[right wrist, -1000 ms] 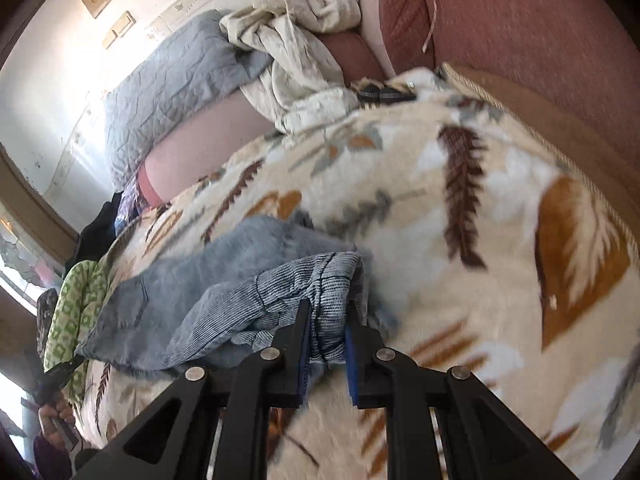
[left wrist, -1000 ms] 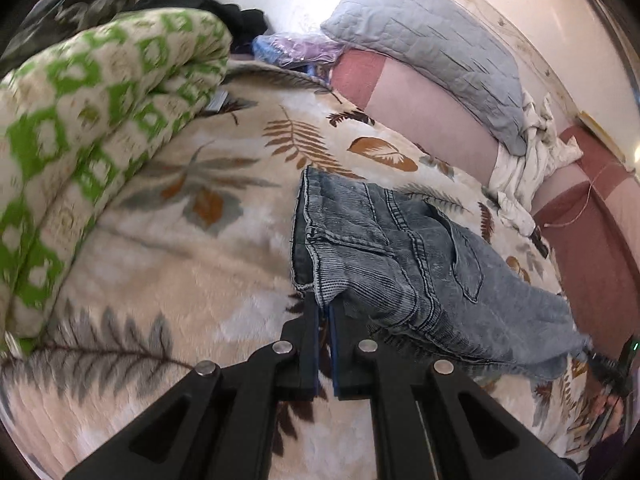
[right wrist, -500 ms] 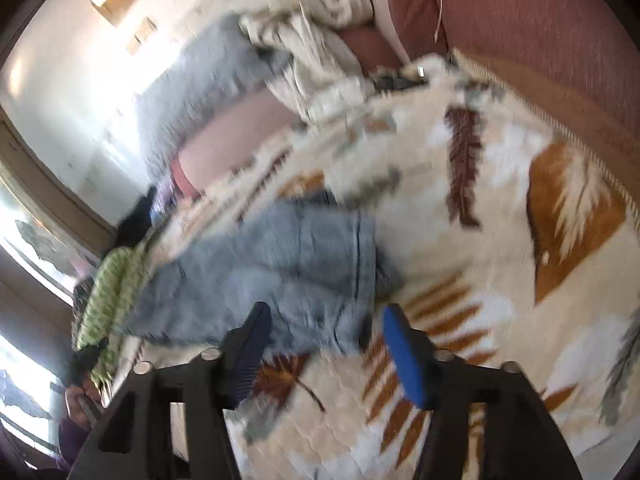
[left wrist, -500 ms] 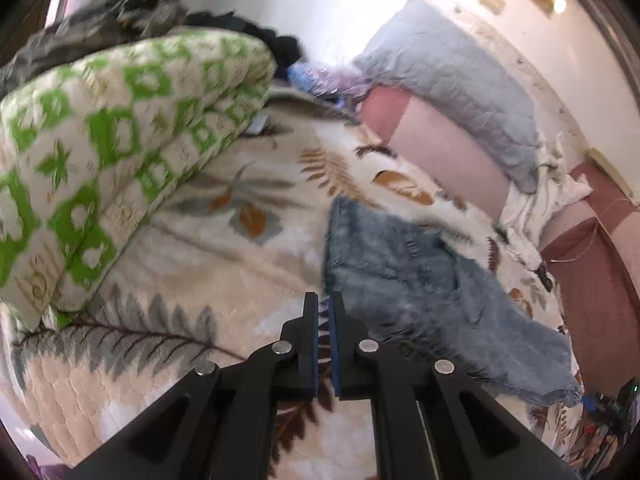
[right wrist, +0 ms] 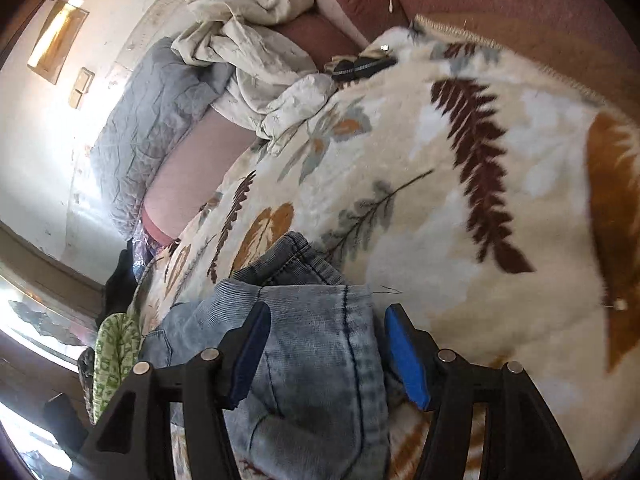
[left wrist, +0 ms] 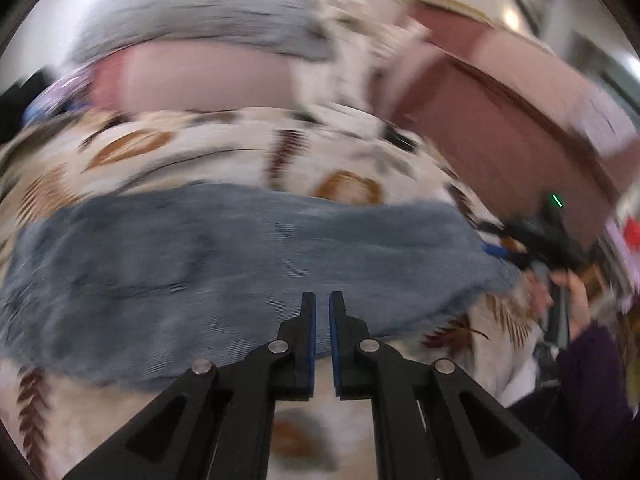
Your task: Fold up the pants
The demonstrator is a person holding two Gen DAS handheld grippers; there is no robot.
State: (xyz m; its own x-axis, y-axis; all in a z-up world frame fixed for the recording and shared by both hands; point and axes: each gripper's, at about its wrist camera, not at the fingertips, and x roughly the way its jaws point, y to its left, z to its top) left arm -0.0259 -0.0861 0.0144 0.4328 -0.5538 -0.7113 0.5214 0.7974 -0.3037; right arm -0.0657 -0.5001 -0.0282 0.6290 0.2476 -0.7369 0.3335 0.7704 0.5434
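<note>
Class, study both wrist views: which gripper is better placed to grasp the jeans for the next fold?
Right. The right gripper is open with the jeans between its pads; the left gripper is shut, gripping nothing.

one pair of jeans (right wrist: 320, 360), one leaf-print blanket (right wrist: 460, 208), one grey pillow (right wrist: 148, 120), one crumpled white cloth (right wrist: 256, 52), one green-patterned quilt (right wrist: 114, 356), two grippers, left (left wrist: 322, 308) and right (right wrist: 326, 344), perhaps one dark gadget (right wrist: 360, 66) at the blanket's edge

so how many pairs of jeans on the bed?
1. The blue jeans lie on the leaf-print blanket, spread across the left wrist view and between the right gripper's open fingers. Others could be hidden out of frame.
</note>
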